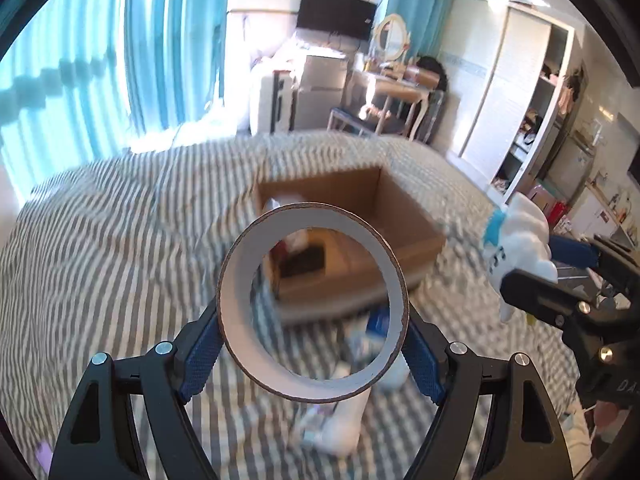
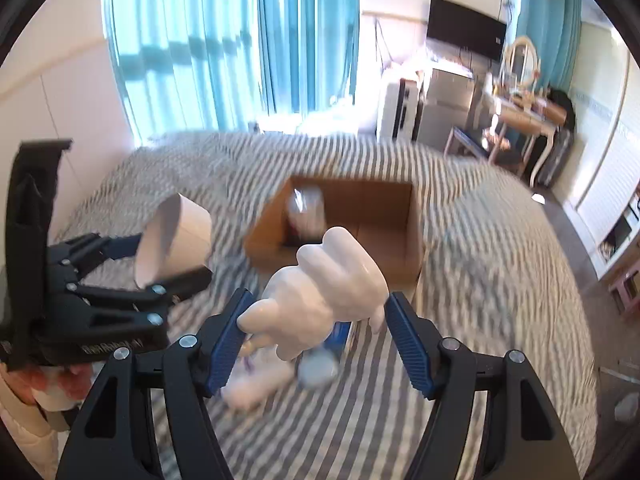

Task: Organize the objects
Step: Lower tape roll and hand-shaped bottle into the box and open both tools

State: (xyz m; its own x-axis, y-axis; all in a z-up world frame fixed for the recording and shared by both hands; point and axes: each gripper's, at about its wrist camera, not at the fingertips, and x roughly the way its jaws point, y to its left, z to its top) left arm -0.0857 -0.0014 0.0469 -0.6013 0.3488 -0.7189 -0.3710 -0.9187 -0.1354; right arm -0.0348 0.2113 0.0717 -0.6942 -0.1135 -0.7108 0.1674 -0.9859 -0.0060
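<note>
My left gripper (image 1: 314,340) is shut on a brown tape roll (image 1: 240,280) with a white core, held above the striped bed; it also shows in the right wrist view (image 2: 176,236). My right gripper (image 2: 316,334) is shut on a white figurine (image 2: 320,296), which shows blue and white markings in the left wrist view (image 1: 516,240). An open cardboard box (image 1: 404,224) stands on the bed ahead of both grippers, with a few items inside; it also shows in the right wrist view (image 2: 400,224).
Several loose items lie blurred on the striped bedspread (image 1: 100,260) below the grippers, among them a white item (image 2: 260,388) and a blue-and-white one (image 2: 320,364). Blue curtains (image 1: 160,40), a TV, a dressing table and a wardrobe stand beyond the bed.
</note>
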